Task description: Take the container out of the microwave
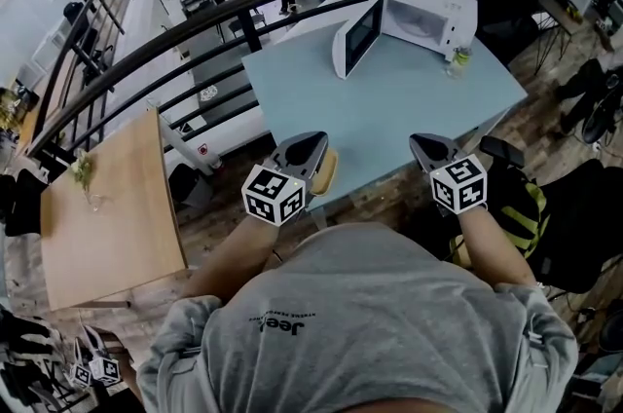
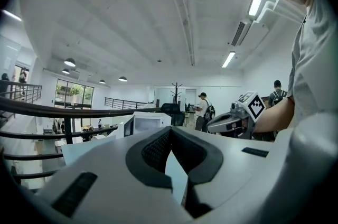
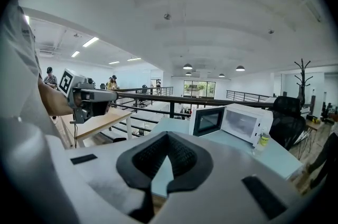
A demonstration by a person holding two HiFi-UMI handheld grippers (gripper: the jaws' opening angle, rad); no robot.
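The white microwave [image 1: 428,17] stands at the far end of the light blue table [image 1: 389,109], its door [image 1: 355,33] swung open to the left. In the right gripper view the microwave [image 3: 248,122] shows a pale cavity, and I cannot make out a container in it. My left gripper [image 1: 311,140] and right gripper [image 1: 422,142] hover side by side over the table's near edge, far from the microwave. Both point toward it. The left gripper [image 2: 170,130] has its tips together with nothing between them. The right gripper [image 3: 168,134] is likewise shut and empty.
A small bottle [image 1: 458,60] stands on the table right of the microwave. A black railing [image 1: 195,41] curves behind the table, and a wooden table [image 1: 107,206] is at the left. A dark chair with a yellow-striped bag [image 1: 521,202] sits at my right. People stand far off.
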